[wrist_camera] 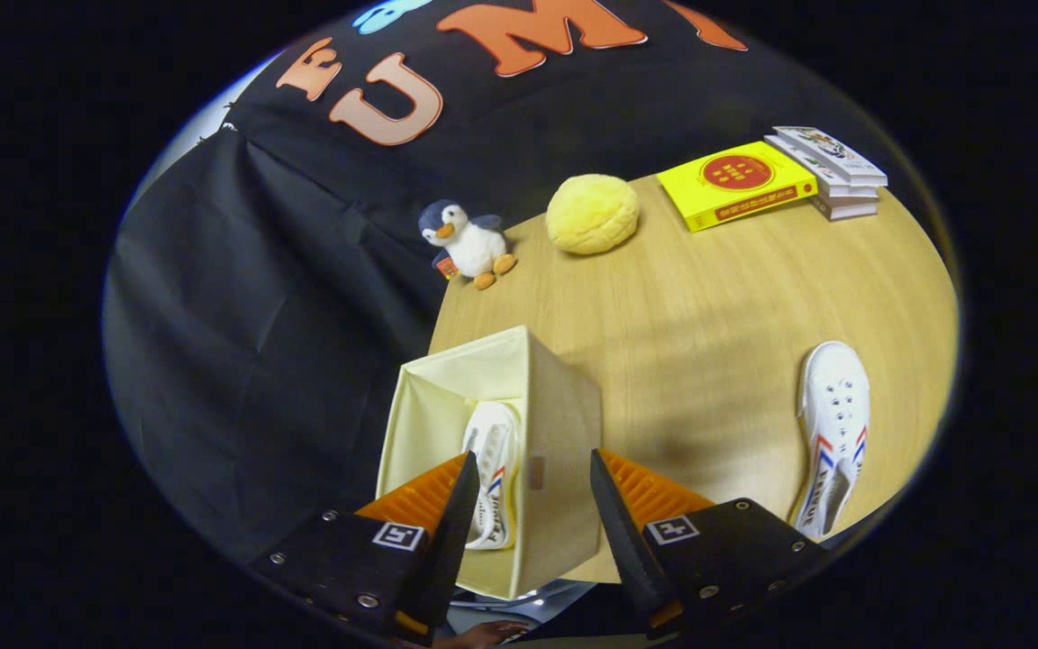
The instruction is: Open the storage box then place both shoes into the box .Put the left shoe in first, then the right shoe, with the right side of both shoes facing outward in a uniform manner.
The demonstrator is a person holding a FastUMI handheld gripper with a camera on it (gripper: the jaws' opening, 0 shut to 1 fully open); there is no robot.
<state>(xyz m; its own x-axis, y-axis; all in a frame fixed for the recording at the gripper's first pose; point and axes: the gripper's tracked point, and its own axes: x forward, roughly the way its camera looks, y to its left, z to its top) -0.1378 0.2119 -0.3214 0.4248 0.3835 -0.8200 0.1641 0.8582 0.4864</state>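
The gripper (pixel 528 469) hangs above the near edge of the worktop (pixel 708 306) with its two fingers spread wide and nothing held between them; the gap between the tips takes in the right wall of the one storage box (pixel 555 424) and part of the shoe inside it. That box is a pale cream fabric cube, open at the top, standing at the worktop's near left corner just under and ahead of the fingers. Two white shoes with red and blue stripes can be counted: one shoe in the box (pixel 494 478) lies along the box's floor, close to its right wall, its heel end partly covered by the left finger; the second shoe (pixel 830 433) lies flat on the wood well to the right of the box and beyond the right finger, toe pointing away, near the worktop's right edge. Farther off, along the far edge against the black cloth wall, sit one small plush penguin (pixel 468 242) and, just to its right, one round yellow plush bun (pixel 591 213), near each other but not touching. To the right of those lies one yellow book (pixel 735 185), flat, and touching its far side a small stack of three pale books (pixel 830 171). Below the fingers, a bit of a person's hand (pixel 483 634) shows at the near side
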